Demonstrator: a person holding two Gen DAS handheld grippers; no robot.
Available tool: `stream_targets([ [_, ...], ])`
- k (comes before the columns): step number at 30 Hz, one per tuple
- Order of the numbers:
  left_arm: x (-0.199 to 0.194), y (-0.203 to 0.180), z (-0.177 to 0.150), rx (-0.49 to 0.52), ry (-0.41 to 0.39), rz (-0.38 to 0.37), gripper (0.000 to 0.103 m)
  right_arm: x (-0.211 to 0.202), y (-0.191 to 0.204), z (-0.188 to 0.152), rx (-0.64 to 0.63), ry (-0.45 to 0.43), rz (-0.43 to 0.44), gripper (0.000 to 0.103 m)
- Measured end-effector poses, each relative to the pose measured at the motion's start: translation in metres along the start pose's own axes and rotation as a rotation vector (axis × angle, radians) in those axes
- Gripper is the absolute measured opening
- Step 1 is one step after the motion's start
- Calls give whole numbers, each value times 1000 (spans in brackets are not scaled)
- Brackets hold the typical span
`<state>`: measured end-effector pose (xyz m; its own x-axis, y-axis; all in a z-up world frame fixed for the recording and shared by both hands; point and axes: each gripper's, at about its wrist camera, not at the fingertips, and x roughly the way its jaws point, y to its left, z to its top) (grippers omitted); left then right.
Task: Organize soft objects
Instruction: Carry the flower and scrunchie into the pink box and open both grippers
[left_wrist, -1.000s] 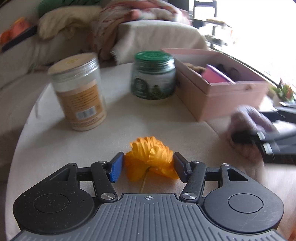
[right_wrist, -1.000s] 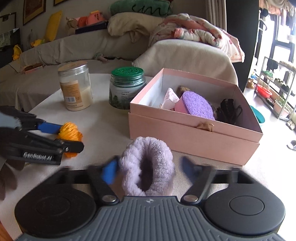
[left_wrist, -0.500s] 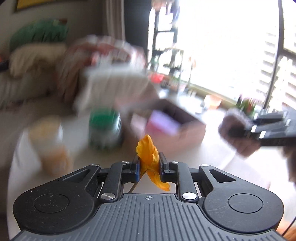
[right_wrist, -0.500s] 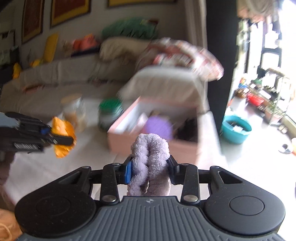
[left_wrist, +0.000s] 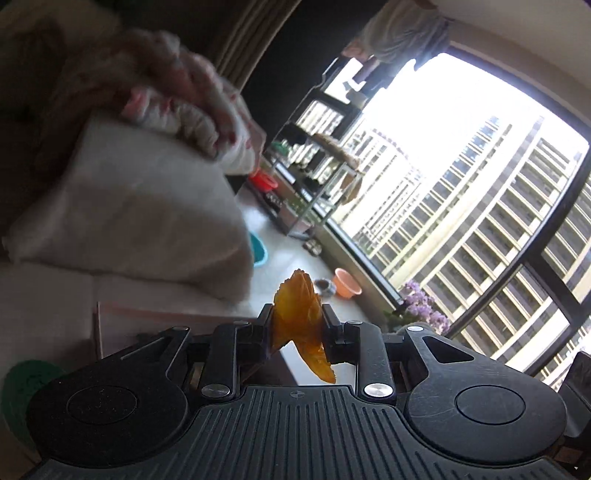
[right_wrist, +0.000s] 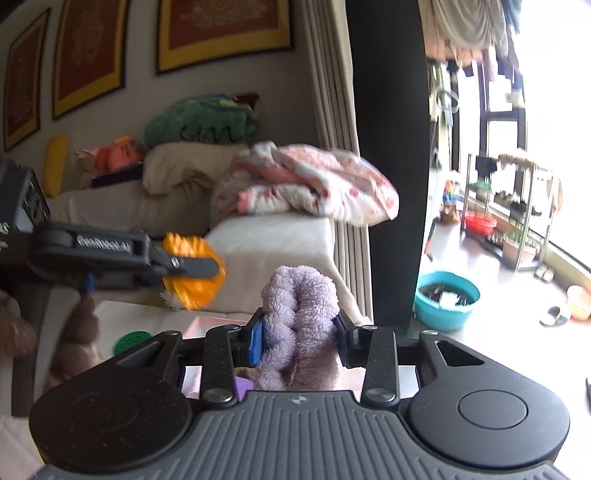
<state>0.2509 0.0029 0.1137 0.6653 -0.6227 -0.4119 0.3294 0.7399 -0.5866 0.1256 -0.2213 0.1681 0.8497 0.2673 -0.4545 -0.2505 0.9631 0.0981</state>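
Note:
My left gripper pinches an orange fabric flower between its pads, held up in the air; its jaws are opening slightly with the flower still squeezed between them. From the right wrist view, the left gripper and the flower hang at the left. My right gripper is shut on a fluffy purple scrunchie, lifted above the pink box. The box rim shows just below the left fingers; its inside is mostly hidden.
A green jar lid sits beside the box, low left. Behind are a sofa arm with a flowered blanket. On the floor stand a teal basin, a metal shelf rack and a large window.
Both grippers closed on their objects and rose from the table: the left took the orange flower, the right the purple scrunchie. The left view has rolled and swung toward the window.

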Motion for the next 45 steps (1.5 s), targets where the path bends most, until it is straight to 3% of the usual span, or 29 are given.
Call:
stream_targets([
  [7, 46, 38, -9, 39, 208, 120, 29, 99, -17, -28, 121, 228, 49, 38],
  [10, 49, 46, -10, -23, 250, 28, 29, 121, -14, -37, 142, 298, 85, 50],
  [12, 46, 49, -9, -60, 220, -31, 29, 121, -9, -37, 139, 298, 91, 58],
  [14, 37, 39, 1, 17, 130, -10, 29, 112, -2, -36, 108, 264, 81, 65],
  [16, 31, 30, 9, 83, 107, 22, 29, 99, 1, -33, 80, 231, 67, 72],
  [18, 32, 25, 8, 131, 191, 78, 30, 87, 3, -31, 58, 209, 57, 74],
  [20, 48, 23, -1, 170, 354, 99, 30, 83, 3, -30, 49, 212, 57, 74],
  [22, 48, 24, -19, 188, 393, 114, 30, 88, 6, -31, 41, 234, 44, 74],
  [24, 48, 27, -23, 158, 350, 127, 30, 89, 8, -34, 37, 241, 33, 74],
  [27, 34, 37, -10, 72, 156, 113, 30, 85, 12, -38, 16, 236, 23, 74],
  [29, 26, 35, -2, 42, 82, 94, 30, 79, 16, -41, -26, 223, -3, 74],
  [31, 35, 29, 1, 93, 168, 107, 31, 74, 22, -44, -84, 205, -25, 74],
  [33, 51, 24, -8, 151, 359, 163, 31, 70, 28, -46, -131, 193, -25, 74],
  [36, 65, 32, -20, 104, 468, 194, 45, 66, 32, -49, -148, 190, -8, 74],
  [39, 67, 33, -14, 44, 463, 190, 44, 58, 31, -52, -145, 180, 3, 74],
  [43, 55, 47, 14, -196, 379, 76, 44, 45, 28, -53, -149, 162, 7, 74],
  [45, 53, 52, 25, -248, 368, 56, 44, 41, 26, -53, -141, 156, 10, 74],
])
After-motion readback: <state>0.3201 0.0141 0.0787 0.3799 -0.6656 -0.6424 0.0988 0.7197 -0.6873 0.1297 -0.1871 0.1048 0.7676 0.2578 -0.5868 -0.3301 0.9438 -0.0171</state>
